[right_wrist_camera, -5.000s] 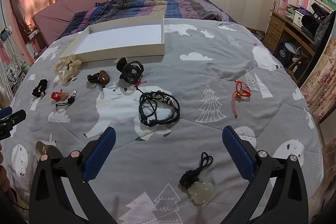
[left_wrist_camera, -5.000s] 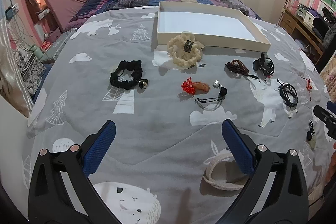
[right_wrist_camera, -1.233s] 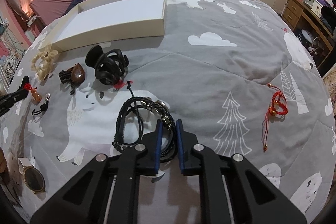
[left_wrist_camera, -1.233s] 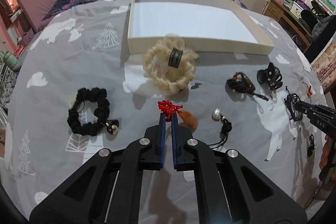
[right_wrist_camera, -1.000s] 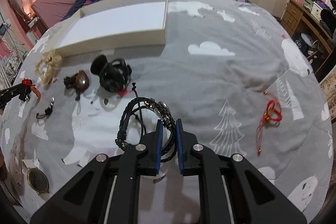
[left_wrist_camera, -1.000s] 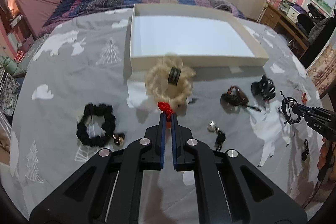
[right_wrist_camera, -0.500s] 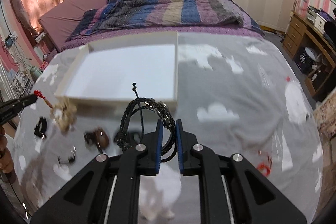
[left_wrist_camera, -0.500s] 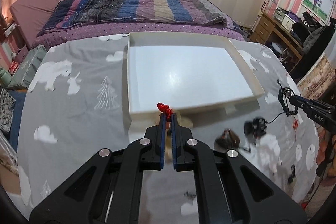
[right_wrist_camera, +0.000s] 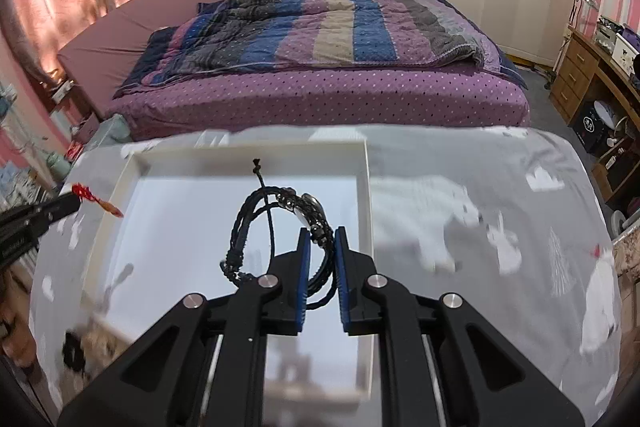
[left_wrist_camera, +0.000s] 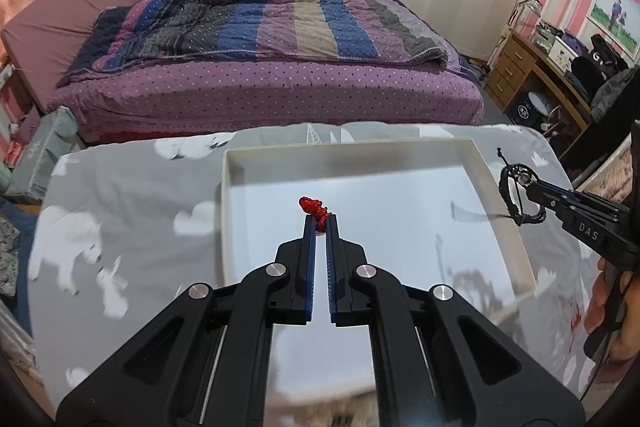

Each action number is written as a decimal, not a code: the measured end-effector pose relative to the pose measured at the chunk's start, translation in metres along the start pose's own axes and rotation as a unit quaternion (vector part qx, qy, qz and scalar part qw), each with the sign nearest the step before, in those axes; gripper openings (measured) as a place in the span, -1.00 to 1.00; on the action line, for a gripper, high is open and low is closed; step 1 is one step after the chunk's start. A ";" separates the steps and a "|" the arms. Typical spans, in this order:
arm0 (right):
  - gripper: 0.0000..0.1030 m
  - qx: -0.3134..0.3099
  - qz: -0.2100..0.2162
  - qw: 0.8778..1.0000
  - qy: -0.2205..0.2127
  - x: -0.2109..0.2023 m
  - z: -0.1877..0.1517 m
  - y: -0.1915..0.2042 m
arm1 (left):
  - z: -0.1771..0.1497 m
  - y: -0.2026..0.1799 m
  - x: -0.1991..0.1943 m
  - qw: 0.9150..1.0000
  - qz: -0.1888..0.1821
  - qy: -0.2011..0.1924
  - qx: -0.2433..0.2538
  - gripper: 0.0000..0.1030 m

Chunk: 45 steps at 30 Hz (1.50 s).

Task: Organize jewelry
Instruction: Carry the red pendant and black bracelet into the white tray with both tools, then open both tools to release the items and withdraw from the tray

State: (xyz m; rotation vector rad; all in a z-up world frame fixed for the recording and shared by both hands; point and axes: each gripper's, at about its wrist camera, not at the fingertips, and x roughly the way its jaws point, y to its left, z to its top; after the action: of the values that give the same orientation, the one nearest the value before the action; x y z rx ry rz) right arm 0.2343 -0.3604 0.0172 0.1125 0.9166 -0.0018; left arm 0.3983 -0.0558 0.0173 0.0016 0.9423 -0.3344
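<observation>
The left gripper [left_wrist_camera: 318, 217] has its blue-padded jaws pinched shut on a small red knotted cord charm [left_wrist_camera: 314, 207], whose orange pendant hangs below the tips in the right wrist view. The right gripper [right_wrist_camera: 319, 231] is clamped narrowly on a black braided cord bracelet with silver beads [right_wrist_camera: 276, 223], most of whose loops dangle in front of the pads.

Both pieces hang in the air over the shallow white rectangular tray [left_wrist_camera: 504, 211] that lies on the grey quilt printed with white bears and trees [left_wrist_camera: 120, 195]. The charm hangs above the tray's left part, nearer the far edge; the bracelet hangs at the right edge in the left wrist view.

The tray floor looks bare, so I judge the sorting barely begun: nothing is stored yet, and these two are the first to arrive, not yet released. At the near left corner of the tray a blurred cream and black shape [right_wrist_camera: 86, 347] lies on the quilt, probably more pieces waiting. What else remains outside cannot be told.
</observation>
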 end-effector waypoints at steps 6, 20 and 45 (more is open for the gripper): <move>-0.76 0.009 0.002 1.000 0.017 0.051 0.024 0.005 | 0.020 0.005 0.052 0.999 0.011 0.026 -0.015 -0.94; -0.75 0.019 -0.005 0.998 0.053 0.117 0.015 0.007 | 0.026 0.011 0.108 0.998 0.038 0.055 -0.022 -0.93; -0.04 0.026 0.014 1.000 -0.001 -0.052 -0.014 0.018 | -0.007 -0.022 -0.051 0.999 0.037 -0.010 -0.026 0.38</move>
State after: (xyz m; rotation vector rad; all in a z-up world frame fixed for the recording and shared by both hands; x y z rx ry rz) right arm 0.1925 -0.3437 0.0516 0.1729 0.9139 0.0009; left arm 0.3590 -0.0611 0.0570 -0.0149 0.9293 -0.2401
